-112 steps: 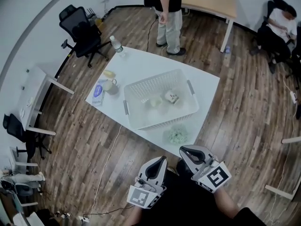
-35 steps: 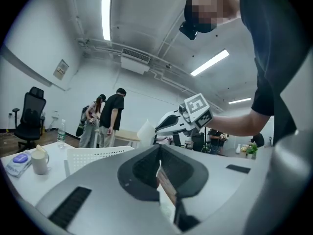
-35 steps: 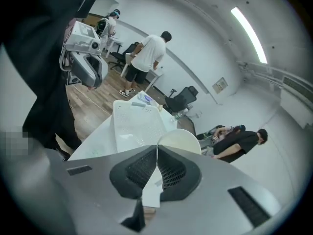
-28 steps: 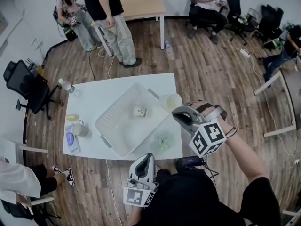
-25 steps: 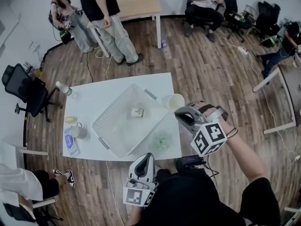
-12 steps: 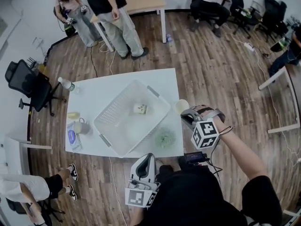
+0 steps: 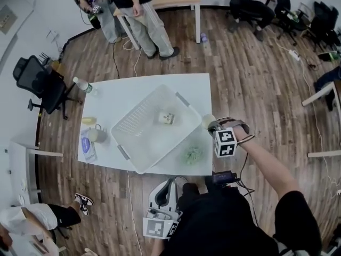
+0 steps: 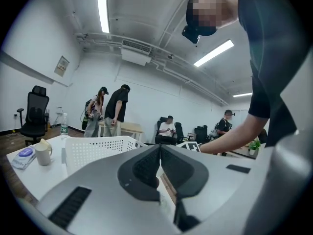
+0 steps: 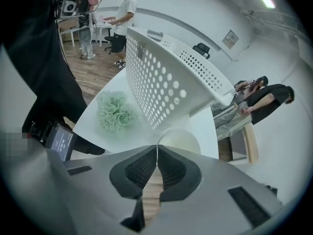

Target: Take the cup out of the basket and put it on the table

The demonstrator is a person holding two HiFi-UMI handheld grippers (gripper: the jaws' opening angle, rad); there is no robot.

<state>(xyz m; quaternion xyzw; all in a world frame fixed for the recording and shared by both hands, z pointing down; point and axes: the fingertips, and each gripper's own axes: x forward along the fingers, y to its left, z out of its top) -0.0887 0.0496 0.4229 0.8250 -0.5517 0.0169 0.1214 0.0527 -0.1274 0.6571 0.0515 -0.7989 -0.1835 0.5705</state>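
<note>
Right tongs pinch the cup by its rim, at 3 o'clock of the basket; left tongs are pressed together.

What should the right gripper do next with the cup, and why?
Probably ease the cup down and open the right gripper. Its jaws look pinched on the cup's rim, the cup is already outside the basket, over the table near its edge; whether it rests there is unclear.
</note>
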